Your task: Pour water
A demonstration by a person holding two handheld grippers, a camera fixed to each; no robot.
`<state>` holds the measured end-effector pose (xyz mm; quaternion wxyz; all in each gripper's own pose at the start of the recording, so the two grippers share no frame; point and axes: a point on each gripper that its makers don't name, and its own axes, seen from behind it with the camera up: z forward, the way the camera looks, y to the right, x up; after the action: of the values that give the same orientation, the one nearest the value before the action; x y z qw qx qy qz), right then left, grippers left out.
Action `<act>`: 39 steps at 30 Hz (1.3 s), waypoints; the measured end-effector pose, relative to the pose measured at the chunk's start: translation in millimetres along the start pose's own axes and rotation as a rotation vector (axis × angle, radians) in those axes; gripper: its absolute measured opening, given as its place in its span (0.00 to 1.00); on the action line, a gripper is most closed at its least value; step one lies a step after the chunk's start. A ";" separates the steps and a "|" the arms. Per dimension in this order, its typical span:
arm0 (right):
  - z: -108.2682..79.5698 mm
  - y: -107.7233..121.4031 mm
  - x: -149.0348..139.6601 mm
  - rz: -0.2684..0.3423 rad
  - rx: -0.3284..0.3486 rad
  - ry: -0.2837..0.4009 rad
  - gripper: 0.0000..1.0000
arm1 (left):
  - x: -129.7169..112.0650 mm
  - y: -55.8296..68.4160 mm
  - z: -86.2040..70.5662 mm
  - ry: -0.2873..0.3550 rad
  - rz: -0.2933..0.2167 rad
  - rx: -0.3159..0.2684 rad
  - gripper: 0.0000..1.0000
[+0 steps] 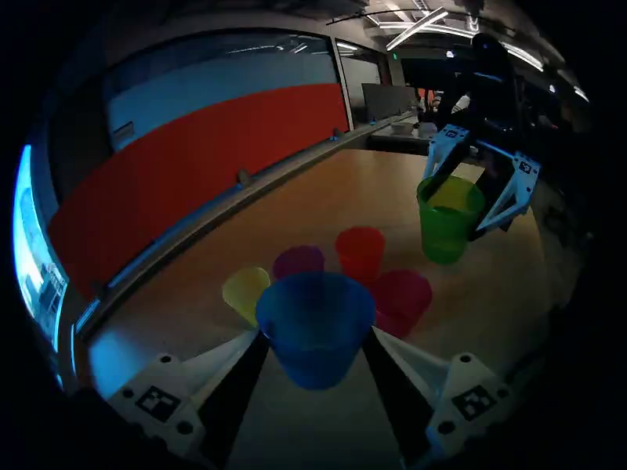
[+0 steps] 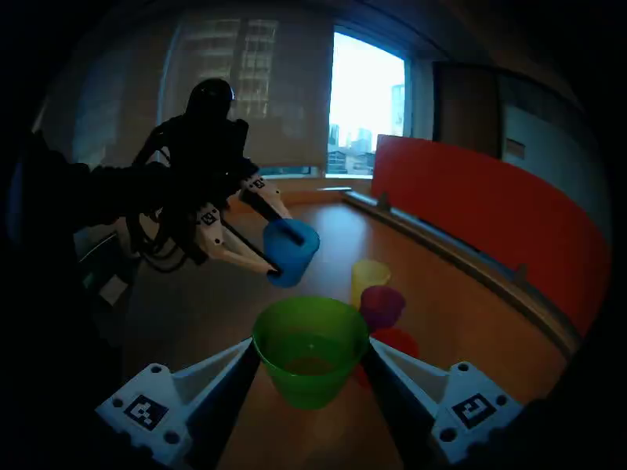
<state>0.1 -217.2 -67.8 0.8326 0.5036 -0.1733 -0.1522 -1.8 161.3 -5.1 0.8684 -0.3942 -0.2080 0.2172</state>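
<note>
Cups of coloured plastic take up most of both views. The left gripper [image 1: 313, 337] has both fingers pressed against the sides of a blue cup [image 1: 315, 329] and holds it mouth up, close in front of its camera. The right gripper [image 2: 311, 346] grips a green cup [image 2: 311, 360] in the same way, one finger on each side of the wall, mouth up.

In the right gripper view the blue cup hangs above the table [image 2: 439, 313], off to the left and farther back, tipped slightly. A dark sleeve [image 2: 86, 192] sits behind the gripper that carries it. In the left gripper view the green cup is to the right, well apart from the blue one. Whether its base touches the table cannot be told, and neither can whether either cup has water in it.

Four more cups stand close together on the table between the two held ones: a yellow cup [image 1: 245, 291], a purple cup [image 1: 298, 261], a red cup [image 1: 360, 252] and a pink cup [image 1: 401, 298]. A red panel [image 1: 196, 164] runs along the far edge of the table. A bright window [image 2: 364, 117] lies beyond its end.
</note>
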 end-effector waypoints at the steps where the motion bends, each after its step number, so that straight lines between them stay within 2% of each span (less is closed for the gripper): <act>1: -0.1 0.1 -1.1 0.003 0.002 -0.003 0.90 | -1.5 0.9 0.8 -0.006 0.002 -0.004 0.83; 15: 1.0 7.2 -17.9 0.007 0.010 -0.047 0.90 | -23.1 6.7 14.9 -0.090 0.035 -0.047 0.83; 24: 2.5 14.7 -36.3 0.007 0.010 -0.096 0.90 | -31.1 7.5 25.1 -0.120 0.036 -0.068 0.83; 39: 6.1 21.2 -57.0 0.000 0.026 -0.148 0.90 | -49.8 13.0 39.6 -0.188 0.074 -0.099 0.83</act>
<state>-51.8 -188.1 -54.0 0.8109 0.5016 -0.2365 -0.1867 -66.4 165.6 -0.8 0.8159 -0.4221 -0.2845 0.2744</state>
